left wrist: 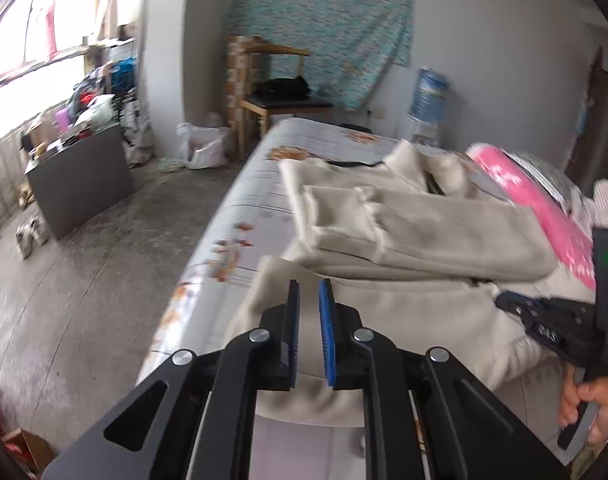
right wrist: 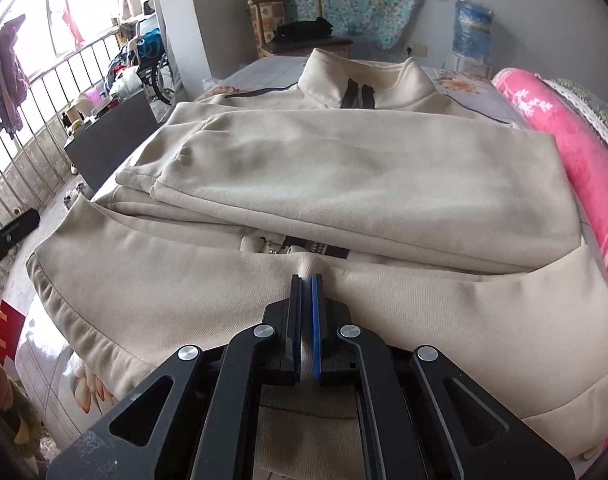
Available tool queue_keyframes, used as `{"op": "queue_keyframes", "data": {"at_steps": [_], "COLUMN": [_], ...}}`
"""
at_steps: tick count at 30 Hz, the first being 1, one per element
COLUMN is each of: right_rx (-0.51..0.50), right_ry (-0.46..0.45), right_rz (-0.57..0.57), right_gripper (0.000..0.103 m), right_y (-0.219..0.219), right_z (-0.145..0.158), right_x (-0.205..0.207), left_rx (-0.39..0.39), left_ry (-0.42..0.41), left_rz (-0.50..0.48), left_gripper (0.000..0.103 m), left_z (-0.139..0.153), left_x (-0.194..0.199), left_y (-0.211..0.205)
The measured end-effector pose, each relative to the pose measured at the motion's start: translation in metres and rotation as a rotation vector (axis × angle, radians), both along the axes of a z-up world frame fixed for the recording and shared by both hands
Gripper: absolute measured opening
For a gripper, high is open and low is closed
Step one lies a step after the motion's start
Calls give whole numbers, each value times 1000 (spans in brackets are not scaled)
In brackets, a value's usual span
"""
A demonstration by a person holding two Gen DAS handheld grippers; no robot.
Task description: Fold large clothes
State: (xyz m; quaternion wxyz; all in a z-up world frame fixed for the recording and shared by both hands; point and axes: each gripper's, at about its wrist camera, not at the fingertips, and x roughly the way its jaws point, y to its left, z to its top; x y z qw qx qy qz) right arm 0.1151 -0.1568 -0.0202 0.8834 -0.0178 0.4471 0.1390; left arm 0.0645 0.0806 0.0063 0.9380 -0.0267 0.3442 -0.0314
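Note:
A large beige zip jacket (left wrist: 424, 220) lies on the bed (left wrist: 256, 184), sleeves folded across its chest and collar (right wrist: 364, 80) at the far end. My left gripper (left wrist: 309, 286) hovers over the jacket's near left hem corner. Its jaws stand a narrow gap apart, the blue pad (left wrist: 327, 332) bare, and cloth shows only behind the gap. My right gripper (right wrist: 306, 278) is shut on a pinched ridge of the jacket's bottom hem (right wrist: 308, 264) near the zip. In the left wrist view the right gripper (left wrist: 504, 304) bites the cloth at the right, held by a hand (left wrist: 592, 400).
A rolled pink blanket (right wrist: 564, 128) runs along the bed's right side. Beyond the bed stand a wooden chair (left wrist: 280, 96) with dark clothes and a water bottle (left wrist: 430, 92). On the left there is a dark cabinet (left wrist: 80, 176), then concrete floor (left wrist: 104, 280) below the bed's edge.

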Motion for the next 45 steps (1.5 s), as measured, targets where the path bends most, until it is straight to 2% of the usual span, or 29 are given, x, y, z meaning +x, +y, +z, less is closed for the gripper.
{"op": "queue_keyframes", "data": {"at_steps": [3,6,9,14,17,21,23,27,28,31,33,35,36,37,39,43,45], "right_rx": [22,29,63,80,89,101,115,66,37,-70,-124,-157,-162,-154,-162,-109,-103], "right_ry": [-59,-89,-62,-49,-16,29,5,-77,-87,-90,-36,19,35,45,14,-92,-99], "right_rz": [-19,-30,-52,-69,-67,-39,-55,-145,-169,-237,-252,-244,-242,-236,-248,-292,-318], "right_gripper": [2,2,2,2,1,5,9,31,40,49,53,50,44,25,12,8,8], "right_y": [-2,-4,-10,-11,-13,-21,-37,-87,-101,-136,-152,-162,-165,-166,-166,-171,-175], "right_z": [17,24,15,4,-5,1,15,48,53,55,44,29,23,19,23,46,46], "right_x": [-5,-2,7,16,21,21,12,-9,-10,-11,-5,1,1,1,-4,-13,-8], "left_rx": [60,52,67,135,163,208,200,180,176,167,168,168,167,169,171,172,176], "left_ry": [24,65,122,156,151,149,153,159,161,162,162,162,161,159,154,157,158], "left_rz": [-125,-165,-170,-132,-130,-133,-133,-139,-140,-139,-140,-139,-139,-140,-144,-153,-160], "left_gripper": [11,11,11,11,11,11,11,11,11,11,11,11,11,11,11,11,11], "left_z": [-9,-21,-36,-47,-48,-49,-49,-48,-48,-49,-49,-49,-49,-49,-49,-48,-48], "left_x": [-2,7,19,30,31,30,31,31,32,33,33,33,33,32,33,33,34], "left_y": [-42,-60,-66,-68,-70,-74,-72,-68,-67,-67,-68,-67,-67,-68,-68,-67,-67]}}
